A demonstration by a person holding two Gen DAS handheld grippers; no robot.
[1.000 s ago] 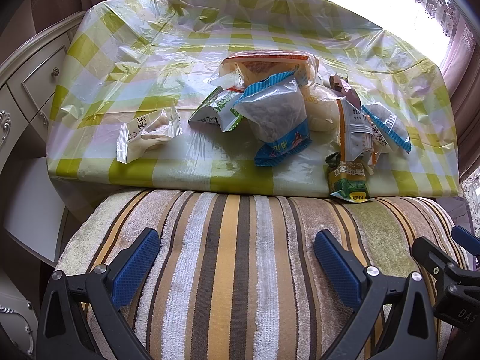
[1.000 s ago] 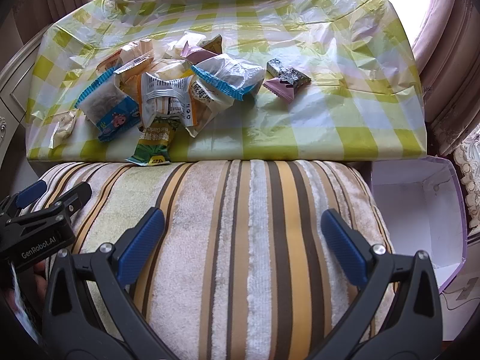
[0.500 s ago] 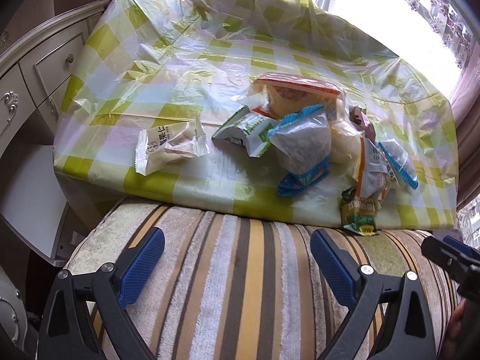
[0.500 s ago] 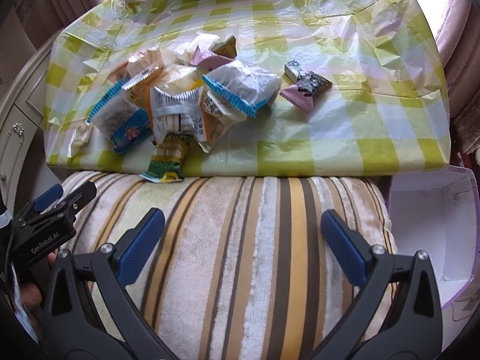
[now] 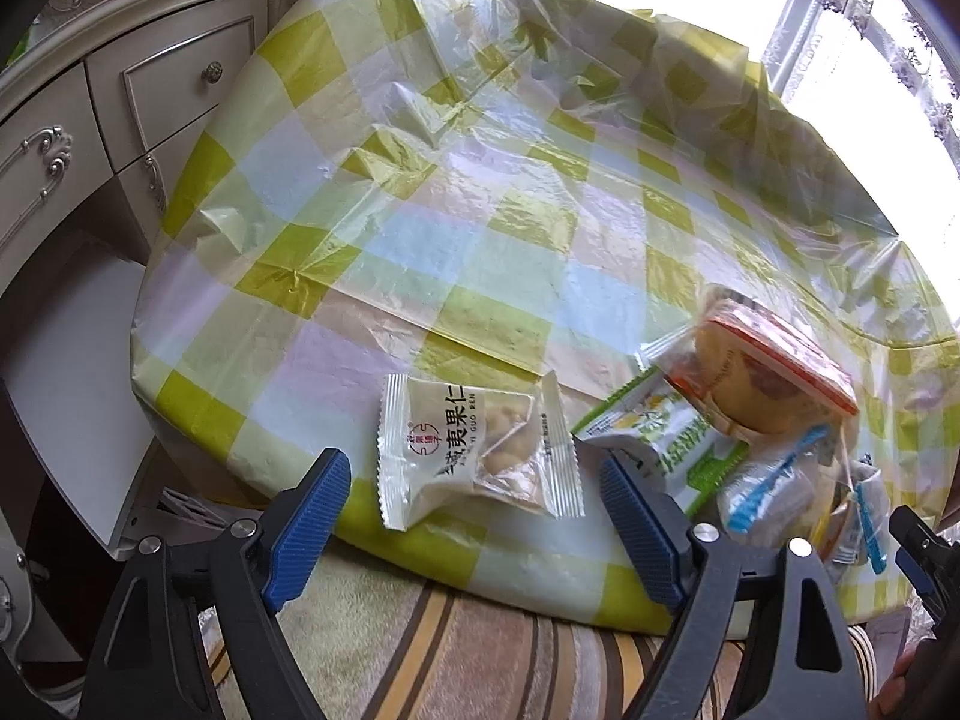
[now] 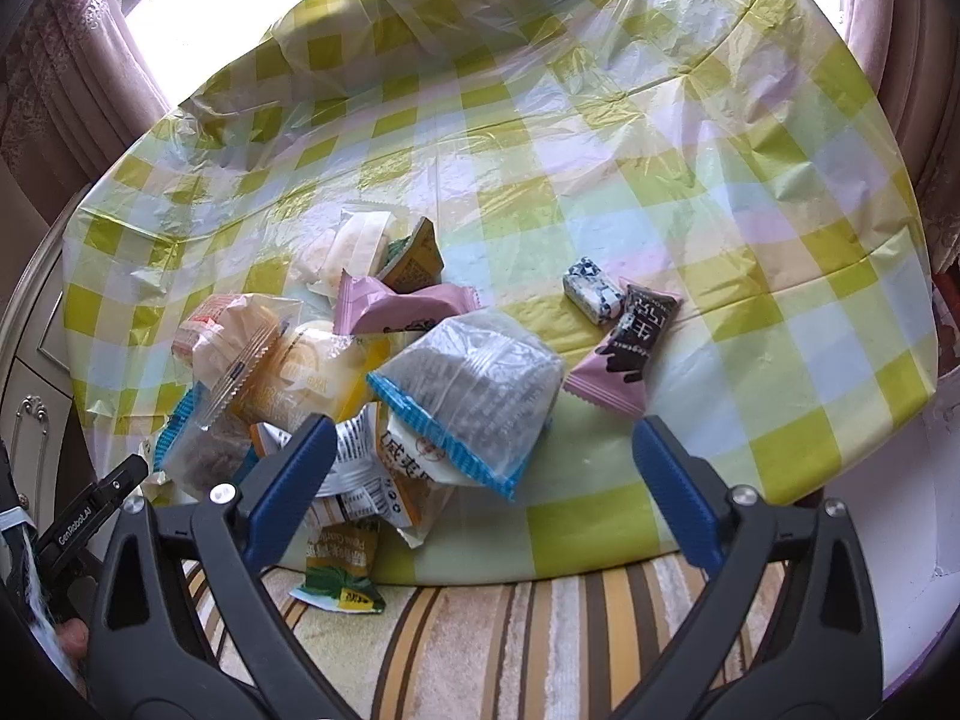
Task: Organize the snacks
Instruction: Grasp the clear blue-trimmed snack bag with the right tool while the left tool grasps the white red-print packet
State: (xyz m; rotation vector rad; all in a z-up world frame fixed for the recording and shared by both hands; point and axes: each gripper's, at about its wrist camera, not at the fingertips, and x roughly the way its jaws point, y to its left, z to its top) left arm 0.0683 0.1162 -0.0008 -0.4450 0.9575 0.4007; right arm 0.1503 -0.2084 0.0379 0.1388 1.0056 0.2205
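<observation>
Sorting not begun: crinkly mixed snack packets (image 6: 360, 372) lie heaped lower left of the right view on the yellow-green checked plastic-covered desk (image 6: 750, 192). White nut packet (image 5: 474, 456) lies apart, framed by the left gripper (image 5: 474, 516), jaws just narrowing, nothing gripped. Right gripper (image 6: 486, 492) open, empty. Striped cushion (image 6: 540, 636) fronts the desk.

Strong daylight pours in from the window (image 5: 810, 6) behind the desk, blowing out to white in both views. The glossy checked tablecloth (image 6: 600, 192) catches soft glare. Fisheye bending curves the edges, with dark corners.
</observation>
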